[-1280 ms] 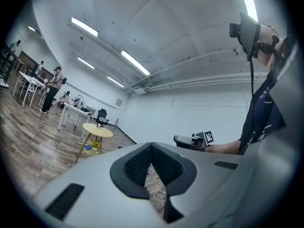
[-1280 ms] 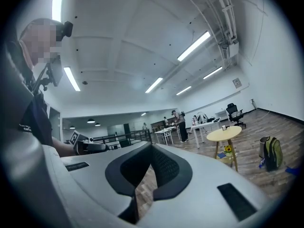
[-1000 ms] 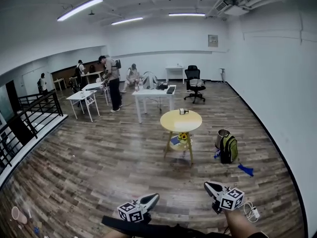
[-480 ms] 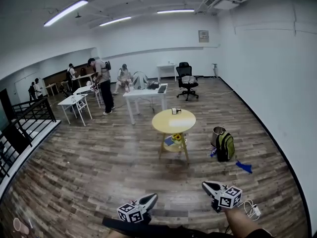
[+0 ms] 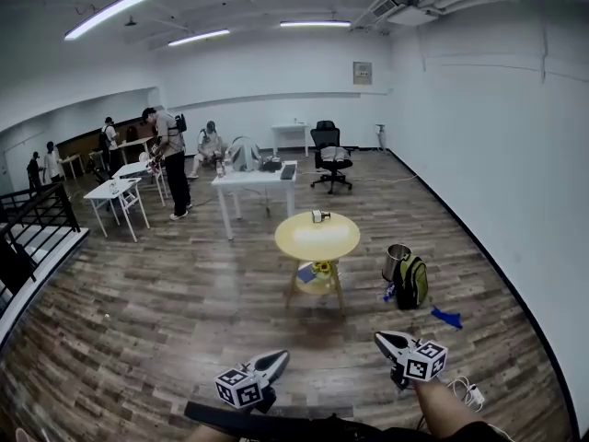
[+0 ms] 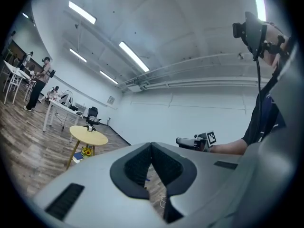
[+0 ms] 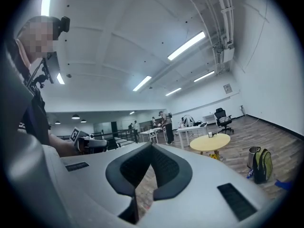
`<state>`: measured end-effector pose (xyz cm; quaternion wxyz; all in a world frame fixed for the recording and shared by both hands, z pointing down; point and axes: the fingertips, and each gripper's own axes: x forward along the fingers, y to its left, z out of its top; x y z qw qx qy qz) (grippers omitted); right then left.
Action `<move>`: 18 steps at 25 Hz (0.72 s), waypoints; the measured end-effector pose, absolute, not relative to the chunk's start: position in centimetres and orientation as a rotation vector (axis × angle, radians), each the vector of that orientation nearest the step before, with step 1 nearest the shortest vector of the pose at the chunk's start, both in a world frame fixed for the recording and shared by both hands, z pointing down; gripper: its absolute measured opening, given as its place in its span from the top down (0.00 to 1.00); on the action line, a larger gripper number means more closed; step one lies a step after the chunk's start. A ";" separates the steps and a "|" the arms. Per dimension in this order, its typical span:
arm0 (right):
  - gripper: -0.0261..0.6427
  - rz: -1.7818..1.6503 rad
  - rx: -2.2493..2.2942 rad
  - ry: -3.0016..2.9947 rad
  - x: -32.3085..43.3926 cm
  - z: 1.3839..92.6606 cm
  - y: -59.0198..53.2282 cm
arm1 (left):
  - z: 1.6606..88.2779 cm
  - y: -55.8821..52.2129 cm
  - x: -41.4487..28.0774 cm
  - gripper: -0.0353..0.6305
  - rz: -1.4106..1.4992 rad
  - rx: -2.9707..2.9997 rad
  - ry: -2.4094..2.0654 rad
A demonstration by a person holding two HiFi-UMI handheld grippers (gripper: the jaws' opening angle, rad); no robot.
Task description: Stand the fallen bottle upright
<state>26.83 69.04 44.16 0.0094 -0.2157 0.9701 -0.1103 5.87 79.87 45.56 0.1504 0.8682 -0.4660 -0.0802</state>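
Left gripper (image 5: 279, 358): jaws pressed together, empty.
Right gripper (image 5: 383, 340): jaws pressed together, empty.
Both held low over the wood floor (image 5: 175, 320), well apart from the round yellow table (image 5: 317, 243).
Bottle (image 5: 319, 215): small pale item on that tabletop; its pose is too small to tell.

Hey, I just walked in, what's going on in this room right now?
A person holds the left tongs and the right tongs out level in front, low over the wood floor. Both are shut and hold nothing. Ahead, well out of reach, stands a round yellow table with a small object on top, too far off to identify. Other people are at white tables further back.
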 end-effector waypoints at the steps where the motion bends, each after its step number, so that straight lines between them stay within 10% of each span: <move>1: 0.97 -0.346 -0.688 3.020 25.3 44.1 68.4 | 45.5 79.3 4.3 0.94 -0.228 2.501 -1.329; 18: 0.97 -0.373 -0.583 3.046 10.8 45.4 57.0 | 47.5 69.4 -9.0 0.94 -0.224 2.437 -1.388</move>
